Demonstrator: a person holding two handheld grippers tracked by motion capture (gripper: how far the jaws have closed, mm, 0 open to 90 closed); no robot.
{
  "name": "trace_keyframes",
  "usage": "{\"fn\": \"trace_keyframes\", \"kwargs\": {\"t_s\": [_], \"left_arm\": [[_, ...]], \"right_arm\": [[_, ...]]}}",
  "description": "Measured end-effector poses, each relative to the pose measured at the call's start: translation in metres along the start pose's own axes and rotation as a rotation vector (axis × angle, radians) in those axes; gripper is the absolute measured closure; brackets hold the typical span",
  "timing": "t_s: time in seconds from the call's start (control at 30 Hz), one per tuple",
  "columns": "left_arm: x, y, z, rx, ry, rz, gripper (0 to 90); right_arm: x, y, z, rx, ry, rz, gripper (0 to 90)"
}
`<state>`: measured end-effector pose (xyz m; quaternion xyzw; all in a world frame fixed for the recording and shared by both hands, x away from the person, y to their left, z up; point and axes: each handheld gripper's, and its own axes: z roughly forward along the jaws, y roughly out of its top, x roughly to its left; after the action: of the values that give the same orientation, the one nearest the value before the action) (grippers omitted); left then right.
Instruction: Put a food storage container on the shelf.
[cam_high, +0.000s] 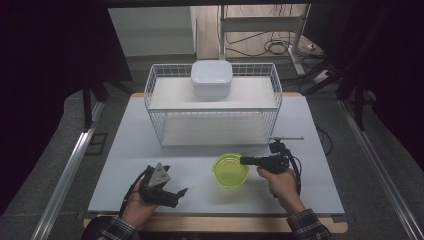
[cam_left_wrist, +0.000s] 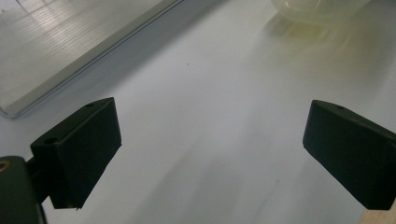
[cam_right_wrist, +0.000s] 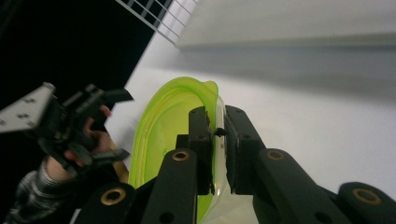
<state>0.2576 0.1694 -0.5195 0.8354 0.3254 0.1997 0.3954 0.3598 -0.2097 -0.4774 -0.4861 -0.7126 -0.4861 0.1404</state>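
Two grippers: my right gripper (cam_right_wrist: 217, 140) pinches the green bowl (cam_right_wrist: 173, 116) rim at center; my left gripper (cam_left_wrist: 210, 154) gapes wide, holding nothing.

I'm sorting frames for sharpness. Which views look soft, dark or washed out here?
High view: the white table is evenly lit, the surroundings nearly black. Left gripper view: the table surface is streaky and soft, with the green bowl pale and washed out at the top edge. Right gripper view: the bowl's rim and the right gripper are crisp, the wire basket behind them blurred.
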Motion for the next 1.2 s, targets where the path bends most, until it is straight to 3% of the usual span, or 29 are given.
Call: {"fn": "trace_keyframes", "kwargs": {"t_s": [0.1,0.3,0.7,1.2], "left_arm": [[0.001,0.0,-0.001,-0.002,0.002,-0.002,3.8],[0.002,0.0,-0.002,-0.01,0.005,-0.006,3.8],[0.003,0.0,-0.004,-0.013,0.011,-0.001,3.7],[0.005,0.0,-0.007,-0.026,0.018,-0.015,2.9]], "right_arm": [[0.005,0.006,-0.003,-0.02,0.025,0.003,82.0],[0.027,0.028,-0.016,-0.082,0.048,-0.041,82.0],[0.07,0.069,-0.028,-0.131,0.062,-0.117,82.0],[0.106,0.124,-0.04,-0.2,0.103,-0.12,82.1]]}}
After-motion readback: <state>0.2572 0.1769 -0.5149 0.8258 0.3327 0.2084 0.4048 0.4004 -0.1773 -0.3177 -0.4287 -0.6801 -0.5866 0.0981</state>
